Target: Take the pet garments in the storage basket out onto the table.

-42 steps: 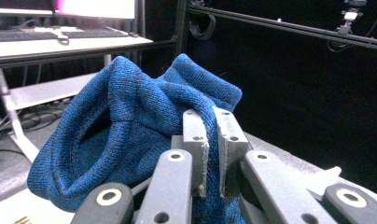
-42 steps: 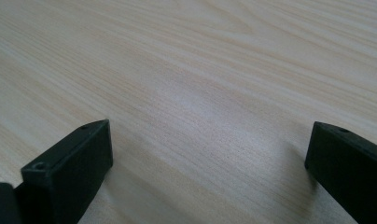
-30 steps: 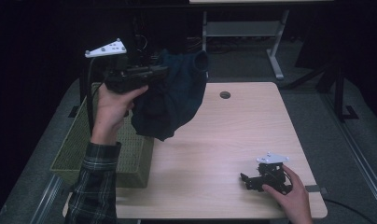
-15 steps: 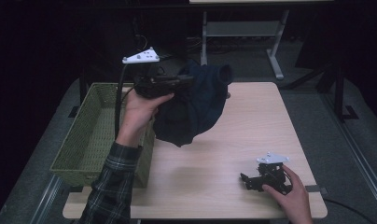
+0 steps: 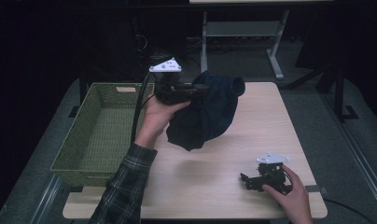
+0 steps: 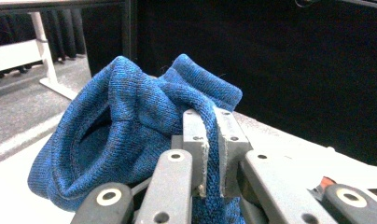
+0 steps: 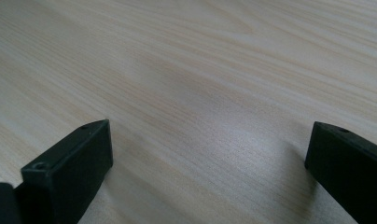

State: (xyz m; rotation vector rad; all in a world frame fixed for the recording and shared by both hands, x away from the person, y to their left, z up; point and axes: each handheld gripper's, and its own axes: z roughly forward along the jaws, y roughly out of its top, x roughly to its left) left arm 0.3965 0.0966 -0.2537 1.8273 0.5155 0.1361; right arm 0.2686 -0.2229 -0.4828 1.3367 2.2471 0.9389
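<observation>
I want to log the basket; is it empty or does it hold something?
Empty. In the high view the green basket shows a bare woven floor; the blue garment hangs outside it.

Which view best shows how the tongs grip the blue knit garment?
The left gripper view: the left tongs pinch a fold of the blue knit garment between the closed jaws. The high view shows it as a dark bundle hanging above the table.

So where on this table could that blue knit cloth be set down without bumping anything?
The blue knit cloth hangs from the left gripper above the table's left middle. Bare wood lies between it and the right gripper, along the whole right side, and at the far right corner. The green basket looks empty too. Crowded: only the near right corner, around the right hand.
</observation>
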